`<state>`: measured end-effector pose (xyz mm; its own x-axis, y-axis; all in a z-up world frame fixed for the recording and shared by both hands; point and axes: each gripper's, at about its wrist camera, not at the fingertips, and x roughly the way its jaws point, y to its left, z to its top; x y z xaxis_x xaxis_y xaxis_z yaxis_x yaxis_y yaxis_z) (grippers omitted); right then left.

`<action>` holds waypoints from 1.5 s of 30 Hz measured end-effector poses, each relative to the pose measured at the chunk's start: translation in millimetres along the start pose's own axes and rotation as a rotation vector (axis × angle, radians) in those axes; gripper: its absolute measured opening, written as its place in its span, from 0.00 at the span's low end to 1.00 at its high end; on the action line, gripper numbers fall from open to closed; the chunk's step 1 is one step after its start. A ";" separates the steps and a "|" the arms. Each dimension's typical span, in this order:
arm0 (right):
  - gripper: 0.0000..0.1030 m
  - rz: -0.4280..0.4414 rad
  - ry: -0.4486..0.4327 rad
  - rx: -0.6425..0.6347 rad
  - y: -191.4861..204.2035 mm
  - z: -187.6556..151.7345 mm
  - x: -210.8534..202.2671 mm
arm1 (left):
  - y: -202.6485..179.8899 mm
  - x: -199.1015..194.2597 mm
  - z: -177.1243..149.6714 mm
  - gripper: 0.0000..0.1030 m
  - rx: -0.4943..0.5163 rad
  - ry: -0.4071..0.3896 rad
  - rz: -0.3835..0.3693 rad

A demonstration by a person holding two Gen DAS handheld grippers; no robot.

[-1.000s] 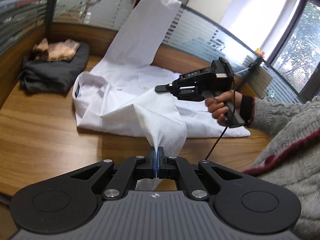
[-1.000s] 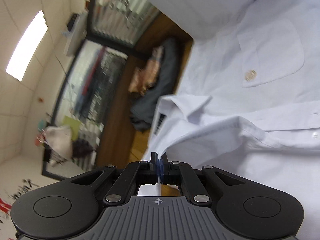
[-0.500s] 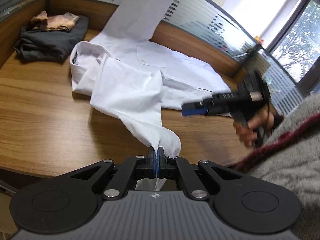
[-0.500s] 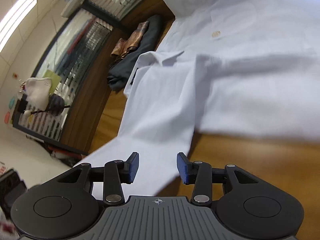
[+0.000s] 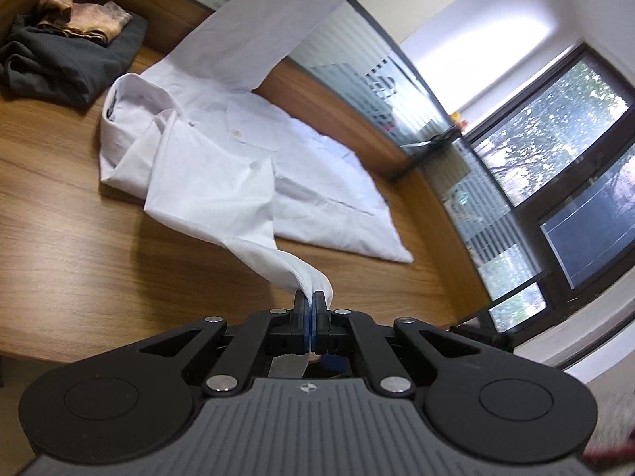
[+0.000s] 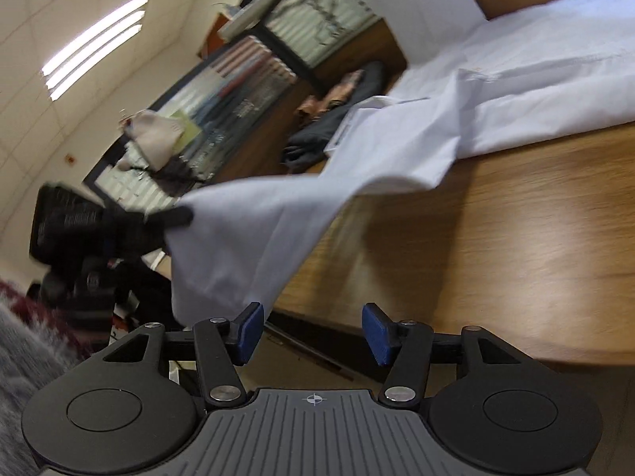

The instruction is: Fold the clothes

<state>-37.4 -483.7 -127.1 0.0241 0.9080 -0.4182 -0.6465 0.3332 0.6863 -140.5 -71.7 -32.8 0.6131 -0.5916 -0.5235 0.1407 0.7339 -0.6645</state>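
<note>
At the far left of my left camera, a dark folded garment (image 5: 59, 65) sits on the wooden counter (image 5: 79, 261) with a tan cloth (image 5: 83, 20) bundled on top of it. Just to the right lies the white shirt (image 5: 222, 150), spread front-up, its collar (image 5: 119, 107) toward the dark pile and its hem toward the window (image 5: 563, 150) side. One sleeve (image 5: 262, 35) rises off the counter and leans up against the striped glass partition (image 5: 357, 51) behind. The other sleeve (image 5: 278, 261) is drawn out from the body of the shirt, off the counter toward me, and ends in my left tongs (image 5: 312, 301), whose blue pads are pressed together with the cuff pinched between them. From my right camera, the left tongs (image 6: 174, 216) show at the left as a dark, blurred shape with the sleeve (image 6: 246, 238) hanging from their tip in a broad white sheet, slanting up to the rest of the shirt on the counter (image 6: 516, 246). My right tongs (image 6: 313, 331) are spread wide, blue pads well apart and holding nothing; the left pad (image 6: 248, 331) is just beside the sleeve's lower edge, though I cannot tell whether it touches. A grey knitted sleeve with a red band (image 6: 24, 341) shows at the bottom left.
</note>
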 end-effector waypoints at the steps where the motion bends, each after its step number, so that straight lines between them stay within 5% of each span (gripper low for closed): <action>1: 0.57 0.012 -0.019 -0.004 2.0 -4.0 3.7 | 0.5 -1.1 1.1 0.01 -0.010 -0.003 -0.009; 11: 0.60 0.329 -0.163 0.173 1.2 -13.5 51.1 | 6.5 -0.6 4.7 0.01 -0.110 -0.034 -0.055; 12: 0.58 0.338 -0.157 0.207 0.6 -13.7 54.7 | 8.6 -0.3 4.5 0.01 -0.124 -0.037 -0.052; 14: 0.39 0.357 -0.125 0.263 0.0 -12.8 56.9 | 12.2 -1.4 3.9 0.01 -0.134 -0.048 -0.027; 16: 0.13 0.349 -0.081 0.280 4.5 -6.9 51.7 | 14.8 -3.6 3.5 0.01 -0.121 -0.054 0.018; 19: 0.06 0.318 -0.048 0.294 13.1 5.4 38.3 | 22.2 -10.8 4.9 0.04 -0.111 -0.071 0.069; 24: 0.05 0.297 0.010 0.336 25.6 47.7 17.1 | 35.6 -23.8 7.9 0.20 -0.096 -0.102 0.149; 32: 0.05 0.303 0.023 0.413 21.5 131.5 13.6 | 53.6 -35.3 16.9 0.24 -0.080 -0.173 0.271; 38: 0.05 0.260 0.036 0.451 -4.9 214.7 37.3 | 47.4 -7.7 33.5 0.30 -0.055 -0.238 0.343; 45: 0.05 0.187 0.091 0.547 -65.9 297.3 80.4 | 29.5 45.0 56.6 0.34 0.033 -0.214 0.437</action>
<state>233.9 -357.2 -29.0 -0.1336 0.9468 -0.2926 -0.1450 0.2734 0.9509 -64.7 -57.8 -45.8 0.7660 -0.1465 -0.6259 -0.1428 0.9106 -0.3879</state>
